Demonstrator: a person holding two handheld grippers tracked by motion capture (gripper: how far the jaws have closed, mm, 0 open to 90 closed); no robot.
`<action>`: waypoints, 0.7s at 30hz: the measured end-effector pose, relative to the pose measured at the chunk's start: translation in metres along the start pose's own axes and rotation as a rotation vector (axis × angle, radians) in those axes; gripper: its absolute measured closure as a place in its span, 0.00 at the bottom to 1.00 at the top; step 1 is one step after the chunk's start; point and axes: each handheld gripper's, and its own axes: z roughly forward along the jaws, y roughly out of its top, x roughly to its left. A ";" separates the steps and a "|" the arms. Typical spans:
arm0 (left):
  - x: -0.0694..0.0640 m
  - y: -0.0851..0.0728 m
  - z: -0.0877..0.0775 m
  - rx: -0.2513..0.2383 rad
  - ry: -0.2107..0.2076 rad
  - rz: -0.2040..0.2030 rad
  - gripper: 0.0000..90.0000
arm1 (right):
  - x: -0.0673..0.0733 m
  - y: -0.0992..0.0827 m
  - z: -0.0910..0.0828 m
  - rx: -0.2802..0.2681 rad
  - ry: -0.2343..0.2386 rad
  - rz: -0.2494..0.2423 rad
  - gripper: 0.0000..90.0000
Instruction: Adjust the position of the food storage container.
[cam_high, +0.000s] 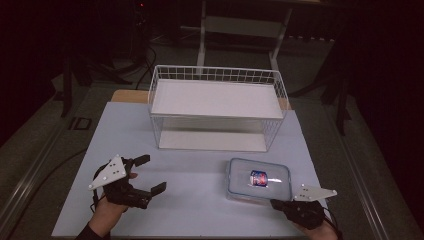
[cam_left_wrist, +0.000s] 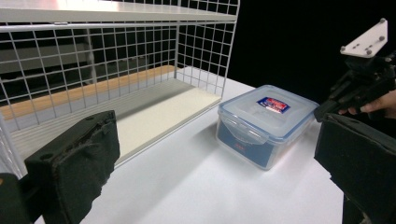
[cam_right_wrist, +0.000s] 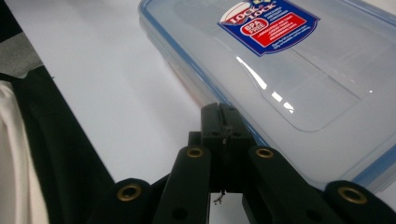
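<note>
the clenched right gripper (cam_right_wrist: 223, 122), nosing the lidded food container (cam_right_wrist: 299, 70) just ahead, may shove it sideways; the left gripper (cam_high: 148, 174) hangs released.

From above and behind, we look forward and down over the whole table (cam_high: 200, 210). The left gripper view sits low, facing across it toward the wire rack (cam_left_wrist: 116, 70) and plastic box (cam_left_wrist: 266, 123). The right gripper view hovers close over that same box (cam_right_wrist: 289, 70), shared by all three.

Black grippers, brass rivets, foam-padded fingers (cam_left_wrist: 74, 163), grey three-cornered screwed plates.
</note>
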 end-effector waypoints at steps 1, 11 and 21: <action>0.000 0.000 0.000 0.000 -0.003 -0.002 0.00 | -0.002 0.001 0.000 -0.002 -0.001 0.000 1.00; -0.001 -0.003 0.003 0.011 -0.011 0.001 0.00 | -0.016 0.007 0.002 0.000 -0.020 0.008 1.00; -0.001 -0.004 0.005 0.014 -0.010 0.006 0.00 | -0.052 0.016 -0.024 -0.067 -0.156 0.032 1.00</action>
